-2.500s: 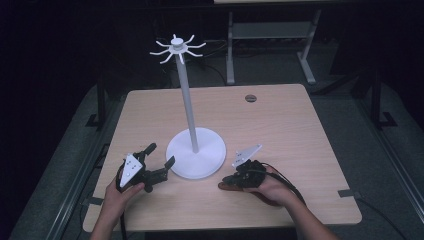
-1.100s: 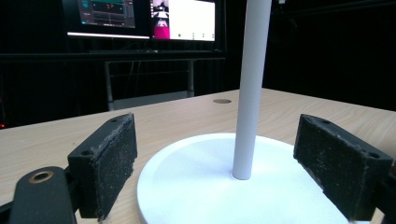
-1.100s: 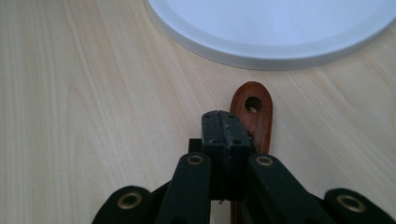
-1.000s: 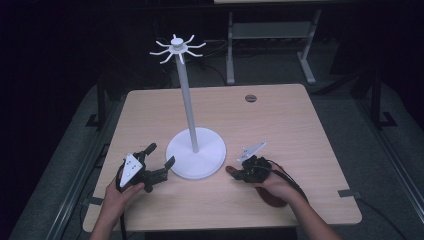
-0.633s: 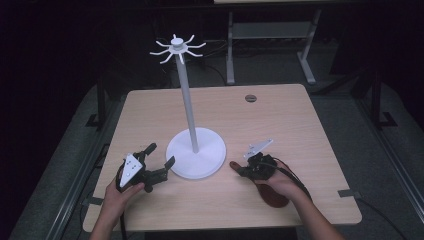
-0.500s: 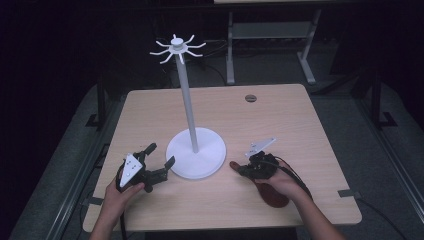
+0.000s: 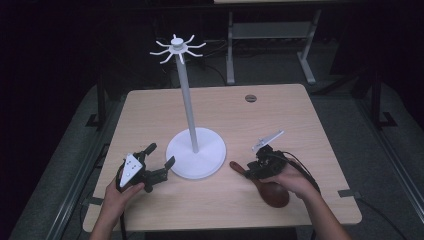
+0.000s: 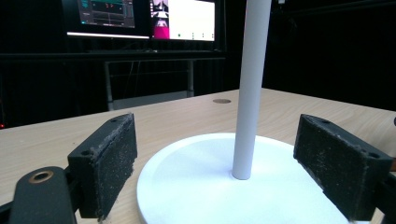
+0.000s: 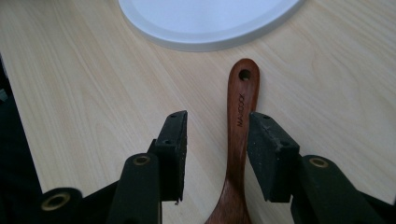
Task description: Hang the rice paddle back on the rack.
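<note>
Straddling wooden spoon point(image 9: 240, 140), right fingers point(image 9: 271, 149) half-open (not gripping)

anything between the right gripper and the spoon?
Nothing visible. The right gripper is open with the spoon handle lying on the table between its jaws, nearer one pad; whether it touches is unclear. The stand base lies beyond the handle's tip.
</note>
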Available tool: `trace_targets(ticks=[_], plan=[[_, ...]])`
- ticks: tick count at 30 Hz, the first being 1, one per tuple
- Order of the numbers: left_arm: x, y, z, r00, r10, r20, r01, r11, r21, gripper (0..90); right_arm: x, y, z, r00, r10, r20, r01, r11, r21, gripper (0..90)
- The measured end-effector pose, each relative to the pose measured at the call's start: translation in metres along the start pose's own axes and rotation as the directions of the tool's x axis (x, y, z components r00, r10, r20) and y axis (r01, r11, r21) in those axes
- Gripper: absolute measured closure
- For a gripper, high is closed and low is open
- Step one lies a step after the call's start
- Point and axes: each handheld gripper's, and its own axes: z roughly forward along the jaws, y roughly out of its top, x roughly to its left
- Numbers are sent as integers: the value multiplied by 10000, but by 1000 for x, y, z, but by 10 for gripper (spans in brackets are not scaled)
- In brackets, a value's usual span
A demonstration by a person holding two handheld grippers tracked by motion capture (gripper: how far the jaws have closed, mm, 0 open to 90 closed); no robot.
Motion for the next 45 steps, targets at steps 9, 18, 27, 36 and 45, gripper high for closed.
trace_targets(ticks=[9,18,27,36,45], plan=[[0,0,0,10000,5,-16,-5,10000,-2,128,-3,11,2,9981,529,316,-565,9903,1272,580],[0,0,0,10000,-14,-6,14,10000,-23,129,-5,20,15,9962,444,751,-624,9644,2570,610],[0,0,0,10000,-5,-2,5,10000,-16,128,-2,14,29,9949,128,999,-444,9463,3203,660],[0,0,0,10000,-20,10,20,10000,-27,128,-1,12,35,9916,-155,1285,-322,9321,3609,702],[0,0,0,10000,5,8,-5,10000,0,128,2,12,36,9894,-258,1429,-287,9299,3667,715]])
